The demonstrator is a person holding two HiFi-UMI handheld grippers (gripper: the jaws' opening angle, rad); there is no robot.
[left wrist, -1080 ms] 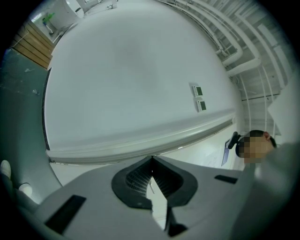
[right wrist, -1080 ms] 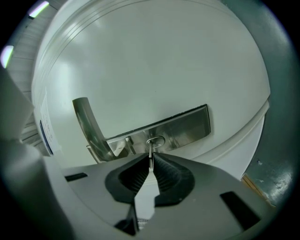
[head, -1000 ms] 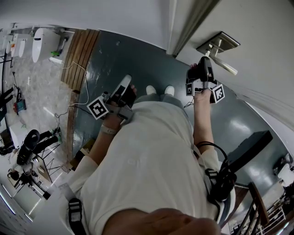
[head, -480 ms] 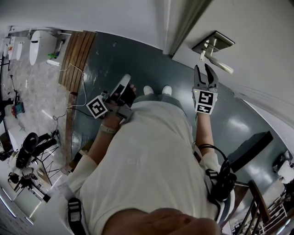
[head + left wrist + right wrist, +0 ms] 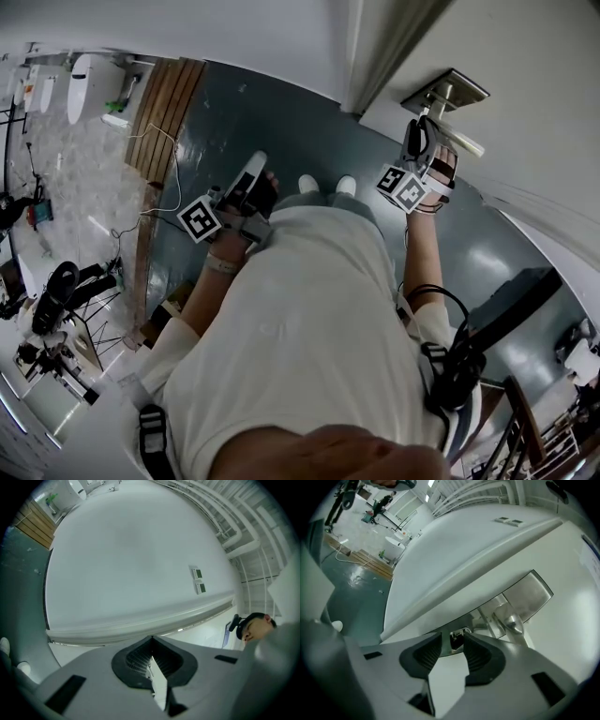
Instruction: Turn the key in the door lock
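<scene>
Right gripper view first: the right claw (image 5: 452, 643) is spread, its jaws have just been opening, and the key (image 5: 458, 637) sits in the gap between the two ribbed pads. Neither pad presses on it. The key is small and dark with a glint of metal, too small to read further. It sits just below the door handle (image 5: 509, 620), under the brushed metal plate (image 5: 532, 592) on the white door (image 5: 567, 639).

Over to the head view, where the right claw (image 5: 424, 127) is raised with its tips right at the door handle (image 5: 461, 141) and its marker cube (image 5: 403, 187) is turned toward the camera. The left claw (image 5: 253, 173) is held low by the person's waist, well apart from the door (image 5: 525, 56), over the dark green floor (image 5: 281, 112).

Left gripper view now. The left claw (image 5: 151, 641) is pressed together at the tips with nothing between the pads, facing a plain white wall (image 5: 131, 564).
</scene>
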